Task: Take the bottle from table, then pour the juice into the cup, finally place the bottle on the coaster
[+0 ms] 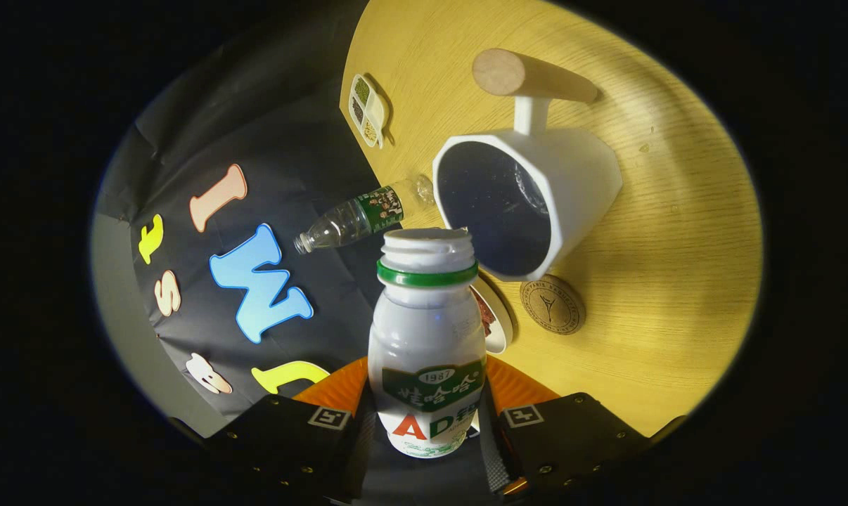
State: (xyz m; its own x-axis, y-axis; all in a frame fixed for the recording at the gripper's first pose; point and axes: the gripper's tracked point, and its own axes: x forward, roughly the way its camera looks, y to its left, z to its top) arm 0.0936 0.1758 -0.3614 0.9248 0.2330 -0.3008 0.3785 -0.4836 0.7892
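Gripper (427,422) fingers clamp the uncapped white juice bottle (426,344), its mouth beside the white cup's (536,204) rim.

A clear plastic water bottle (357,218) with a green label band lay on its side at the edge of the desk (670,281), its capped neck reaching out past the edge over the dark cloth wall. A small white divided dish (368,110) sat further along the same edge; its three compartments held green, dark and pale contents, too small to identify. A round white container (494,316) with reddish contents stood near the edge, largely hidden. The desk surface was light wood with visible grain, and bore a few small marks.
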